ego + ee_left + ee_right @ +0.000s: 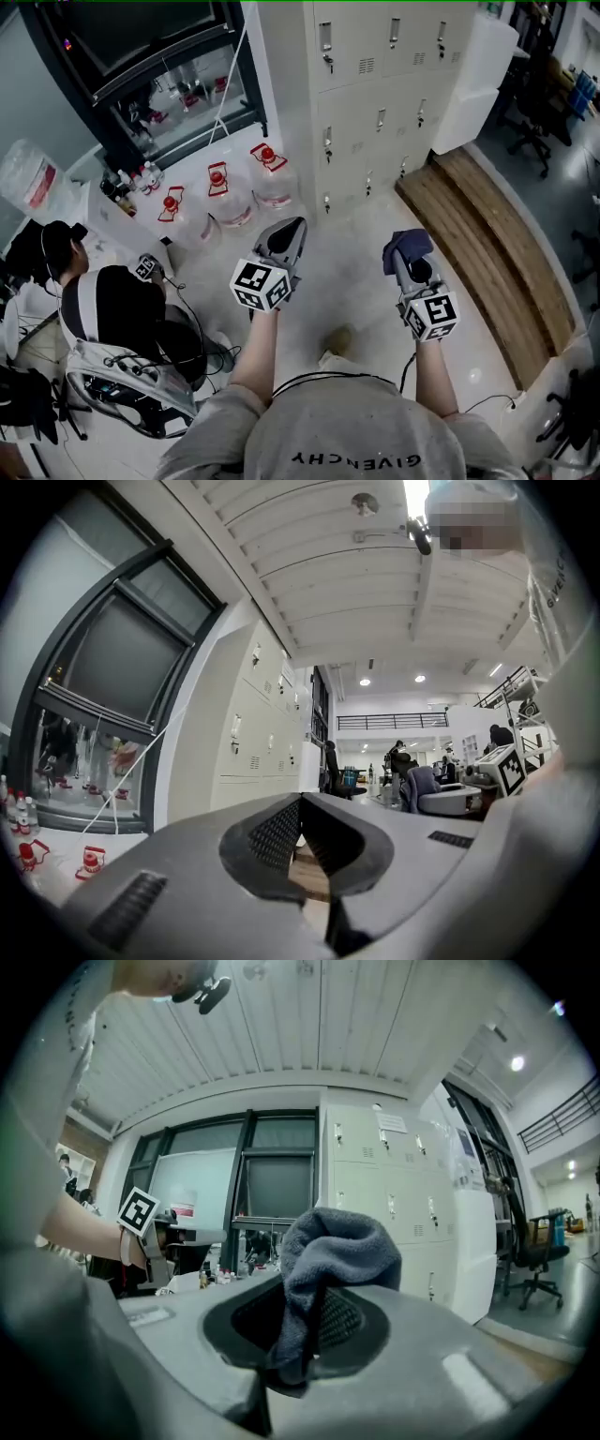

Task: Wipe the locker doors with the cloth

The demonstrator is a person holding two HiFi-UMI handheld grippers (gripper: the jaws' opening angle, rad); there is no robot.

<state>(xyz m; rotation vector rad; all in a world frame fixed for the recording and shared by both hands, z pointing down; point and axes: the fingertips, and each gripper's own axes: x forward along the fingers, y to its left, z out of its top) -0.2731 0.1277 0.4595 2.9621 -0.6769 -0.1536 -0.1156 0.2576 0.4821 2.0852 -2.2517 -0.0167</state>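
The right gripper (409, 264) is clamping down on the grey cloth (405, 244), pinching a fold of it between the jaws while the rest is bunching up over the tips. It's hanging out in front of the lockers (375, 94), well apart from the doors and not touching them. In the right gripper view the cloth (328, 1251) is covering part of the lockers (394, 1204) behind it. The left gripper (292, 230) is sitting alongside, also pointing toward the lockers and well short of them, its jaws meeting at the tips with nothing between them. Some water jugs (225, 192) are standing just left of the lockers, and a wooden platform (487, 234) is running off from the lockers' right end. A person (112, 309) is sitting further back from the lockers, off to the left.
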